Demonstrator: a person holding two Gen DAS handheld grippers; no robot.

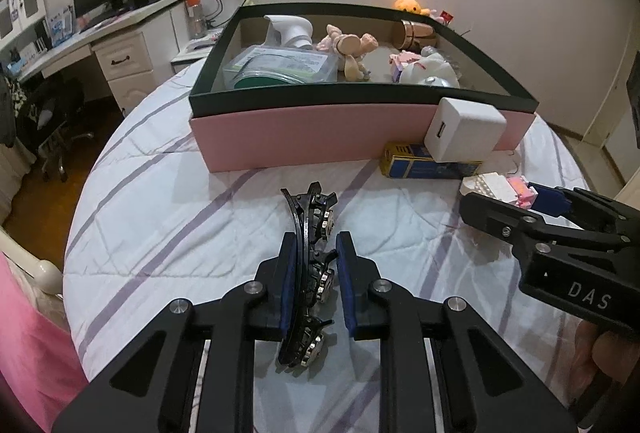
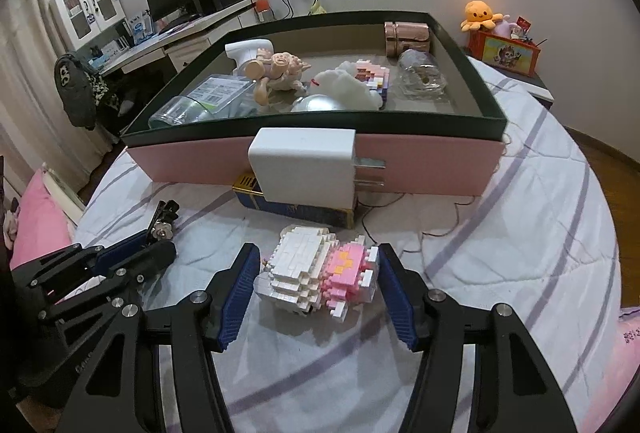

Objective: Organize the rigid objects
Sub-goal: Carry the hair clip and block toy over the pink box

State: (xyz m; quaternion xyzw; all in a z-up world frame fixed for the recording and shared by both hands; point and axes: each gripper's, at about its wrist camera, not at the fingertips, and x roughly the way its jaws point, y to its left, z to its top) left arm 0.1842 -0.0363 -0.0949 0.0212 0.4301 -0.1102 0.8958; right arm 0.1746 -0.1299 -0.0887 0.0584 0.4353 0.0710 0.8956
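Observation:
A black hair clip (image 1: 310,233) with shiny studs lies on the striped quilt. My left gripper (image 1: 316,239) is shut on it, its blue pads against the clip's two sides. In the right wrist view this gripper (image 2: 148,249) sits at the left edge with the clip's end (image 2: 164,221) sticking out beyond it. A white and pink building-block figure (image 2: 320,273) rests on the quilt, and my right gripper (image 2: 318,249) is shut on it, a pad touching each side. The left wrist view shows that gripper (image 1: 512,199) holding the figure (image 1: 496,187) at the right.
A pink box with a dark green rim (image 2: 400,161) stands ahead, holding a spray bottle, a doll, a plush and jars. A white charger (image 2: 304,169) leans on a blue and gold packet (image 2: 296,211) against its front wall. A thin cable (image 2: 440,225) crosses the quilt.

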